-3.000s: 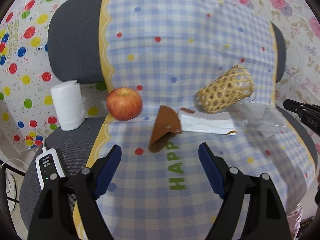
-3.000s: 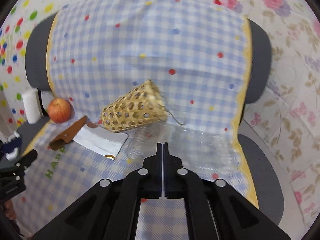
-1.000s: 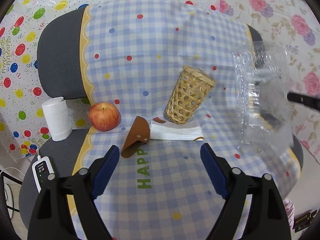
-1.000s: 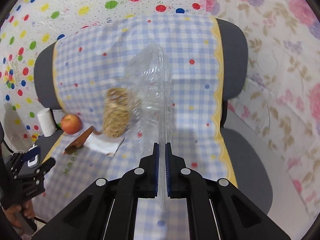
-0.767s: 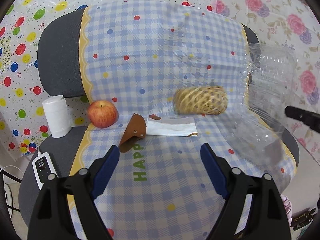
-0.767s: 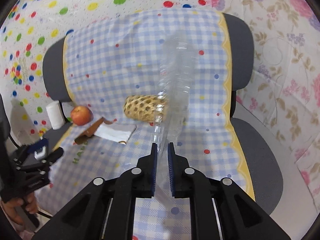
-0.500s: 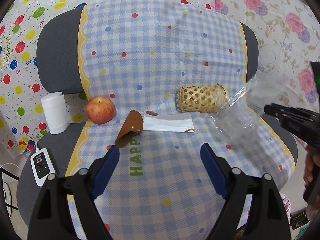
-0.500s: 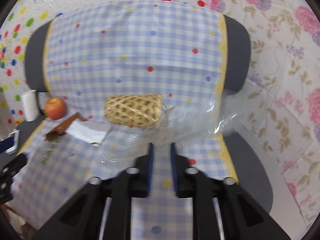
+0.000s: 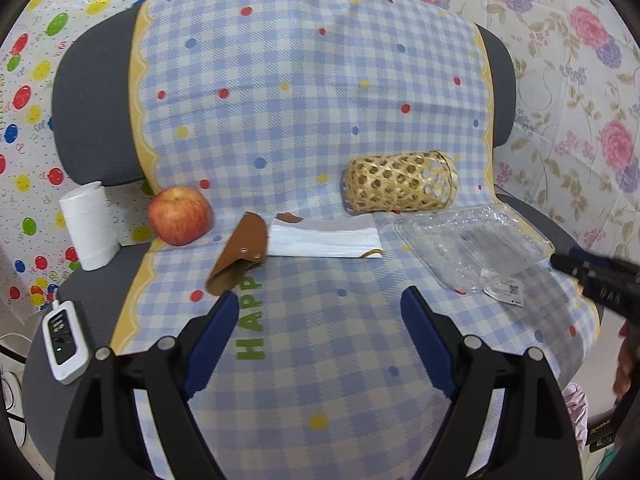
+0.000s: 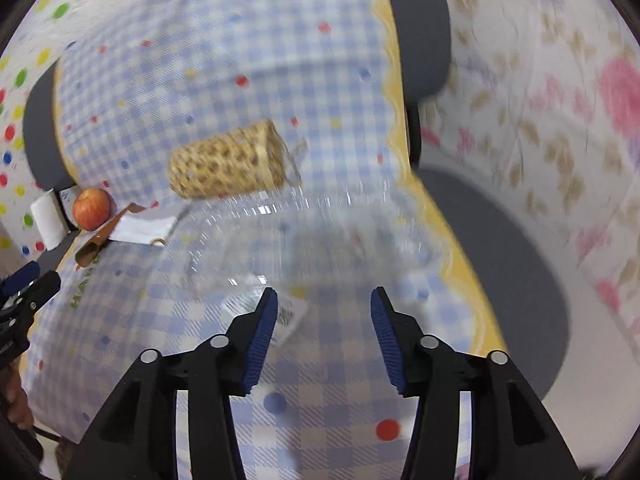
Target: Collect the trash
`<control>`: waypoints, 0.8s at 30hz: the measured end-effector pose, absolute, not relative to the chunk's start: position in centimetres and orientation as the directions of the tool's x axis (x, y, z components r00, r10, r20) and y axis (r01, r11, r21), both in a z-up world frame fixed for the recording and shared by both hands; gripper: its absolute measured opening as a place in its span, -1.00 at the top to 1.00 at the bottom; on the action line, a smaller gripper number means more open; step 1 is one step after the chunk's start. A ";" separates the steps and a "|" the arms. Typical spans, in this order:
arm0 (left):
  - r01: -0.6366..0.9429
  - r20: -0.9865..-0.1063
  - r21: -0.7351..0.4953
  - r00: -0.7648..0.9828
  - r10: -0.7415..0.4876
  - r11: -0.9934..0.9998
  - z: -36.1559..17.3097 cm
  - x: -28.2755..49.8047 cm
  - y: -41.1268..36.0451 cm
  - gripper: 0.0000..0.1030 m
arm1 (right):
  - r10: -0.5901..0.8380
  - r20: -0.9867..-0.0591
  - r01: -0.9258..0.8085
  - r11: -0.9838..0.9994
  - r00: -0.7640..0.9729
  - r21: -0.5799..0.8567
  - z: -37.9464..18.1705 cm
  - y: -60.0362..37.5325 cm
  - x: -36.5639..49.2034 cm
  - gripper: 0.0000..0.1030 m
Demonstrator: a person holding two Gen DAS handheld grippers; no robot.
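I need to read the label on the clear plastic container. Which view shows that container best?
The left wrist view: the clear plastic container lies sharp and whole, its label visible. The right wrist view shows it close but motion-blurred, its outline smeared.

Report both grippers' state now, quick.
Left gripper: open, holding nothing.
Right gripper: jaws have just been opening; open, nothing between them; the clear plastic clamshell container lies on the checked cloth.

Clear plastic clamshell tray (image 9: 472,250), a second ago pinched upright in the right tongs (image 10: 324,322), now flat on the checked cloth (image 9: 320,360) beside the toppled bamboo basket (image 9: 398,188); jaws just opened, empty.
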State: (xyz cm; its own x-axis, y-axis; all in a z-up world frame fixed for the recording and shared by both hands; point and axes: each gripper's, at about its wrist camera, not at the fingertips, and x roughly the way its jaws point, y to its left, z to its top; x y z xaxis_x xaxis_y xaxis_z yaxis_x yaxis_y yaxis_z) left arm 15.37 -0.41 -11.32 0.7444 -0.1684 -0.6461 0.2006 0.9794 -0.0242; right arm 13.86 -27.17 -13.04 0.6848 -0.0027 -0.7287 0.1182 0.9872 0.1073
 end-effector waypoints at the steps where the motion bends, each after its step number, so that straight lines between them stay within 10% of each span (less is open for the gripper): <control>1: 0.205 -0.648 -0.022 0.743 -0.170 0.979 -11.4 15.4 -0.7 -0.57 | 0.019 -0.735 0.130 0.981 0.678 0.146 -13.7 -27.5 14.2 -0.04; 15: 0.233 -0.671 0.021 0.724 -0.159 0.972 -12.9 18.1 -2.4 -0.57 | 0.158 -0.703 0.263 0.852 0.693 0.452 -16.5 -29.8 19.5 -0.40; 24: 0.231 -0.681 0.029 0.716 -0.150 0.973 -13.2 19.5 -2.6 -0.57 | -0.003 -0.717 0.358 0.868 0.697 0.344 -14.9 -30.7 20.6 0.77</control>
